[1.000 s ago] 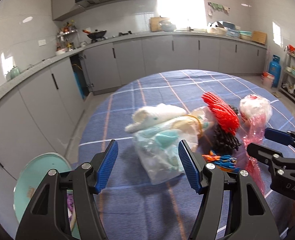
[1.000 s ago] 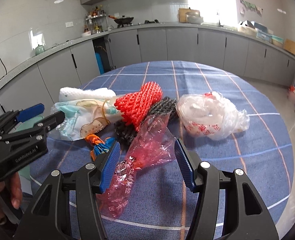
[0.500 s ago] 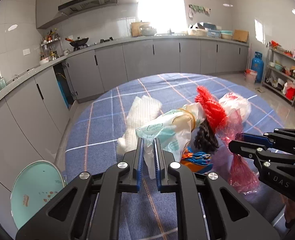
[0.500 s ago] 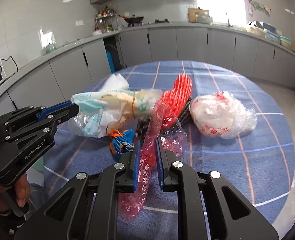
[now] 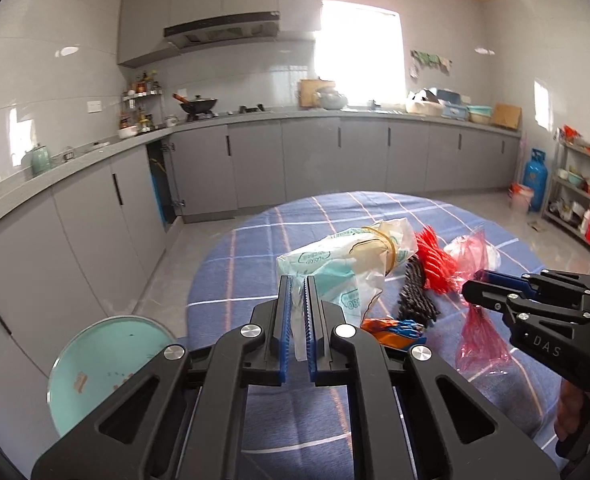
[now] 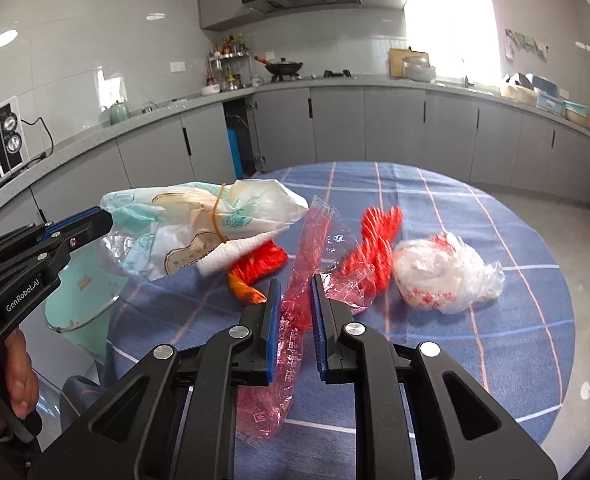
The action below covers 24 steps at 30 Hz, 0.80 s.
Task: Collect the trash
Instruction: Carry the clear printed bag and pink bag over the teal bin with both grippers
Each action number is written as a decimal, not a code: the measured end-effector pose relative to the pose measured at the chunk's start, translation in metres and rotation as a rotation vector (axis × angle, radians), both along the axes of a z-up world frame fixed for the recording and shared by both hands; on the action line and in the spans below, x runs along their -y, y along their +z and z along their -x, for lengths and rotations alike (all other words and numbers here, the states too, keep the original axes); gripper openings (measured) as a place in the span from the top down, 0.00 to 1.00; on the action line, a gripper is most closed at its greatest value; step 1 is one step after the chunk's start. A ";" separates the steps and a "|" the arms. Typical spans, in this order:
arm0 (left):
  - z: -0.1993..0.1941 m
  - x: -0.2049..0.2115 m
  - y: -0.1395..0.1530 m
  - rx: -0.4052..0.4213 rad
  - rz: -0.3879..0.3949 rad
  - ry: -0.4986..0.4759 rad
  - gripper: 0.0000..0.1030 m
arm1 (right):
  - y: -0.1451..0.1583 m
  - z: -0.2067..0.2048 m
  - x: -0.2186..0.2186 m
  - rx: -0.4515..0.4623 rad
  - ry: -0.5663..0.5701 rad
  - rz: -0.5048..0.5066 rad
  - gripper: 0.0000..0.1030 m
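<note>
Left gripper (image 5: pixel 298 280) pinching white bag (image 5: pixel 347 268), right gripper (image 6: pixel 296 284) pinching red wrapper (image 6: pixel 307 248). Both jaws open a second ago, now clamped and lifting pieces off table (image 6: pixel 495 340). Bin (image 5: pixel 107 360) waiting below left; white bundle (image 6: pixel 443 276), red netting (image 6: pixel 379 236) remaining.

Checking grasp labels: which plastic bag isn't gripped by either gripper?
The crumpled white bag with red print, lying on the table. The teal-printed bag is in the left gripper, the red bag in the right gripper.
</note>
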State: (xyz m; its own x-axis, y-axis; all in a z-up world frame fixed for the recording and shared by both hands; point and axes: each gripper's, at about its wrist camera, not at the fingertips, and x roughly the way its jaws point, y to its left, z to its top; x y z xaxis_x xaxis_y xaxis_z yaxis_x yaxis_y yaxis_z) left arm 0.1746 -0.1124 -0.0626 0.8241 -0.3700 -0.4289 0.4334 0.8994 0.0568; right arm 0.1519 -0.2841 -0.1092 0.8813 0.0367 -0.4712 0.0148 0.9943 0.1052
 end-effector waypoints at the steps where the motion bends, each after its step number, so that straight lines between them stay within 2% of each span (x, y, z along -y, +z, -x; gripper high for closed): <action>1: 0.002 -0.003 0.001 0.004 0.005 0.010 0.93 | 0.002 0.000 -0.001 0.009 0.004 -0.001 0.85; 7: 0.007 -0.024 0.004 0.021 0.015 0.058 0.93 | 0.012 -0.014 -0.020 0.058 0.046 -0.005 0.85; 17: 0.008 -0.077 0.013 0.051 0.023 0.205 0.93 | 0.026 -0.043 -0.063 0.120 0.172 -0.013 0.85; 24: 0.010 -0.105 0.018 0.059 0.027 0.272 0.93 | 0.032 -0.058 -0.090 0.132 0.239 -0.001 0.85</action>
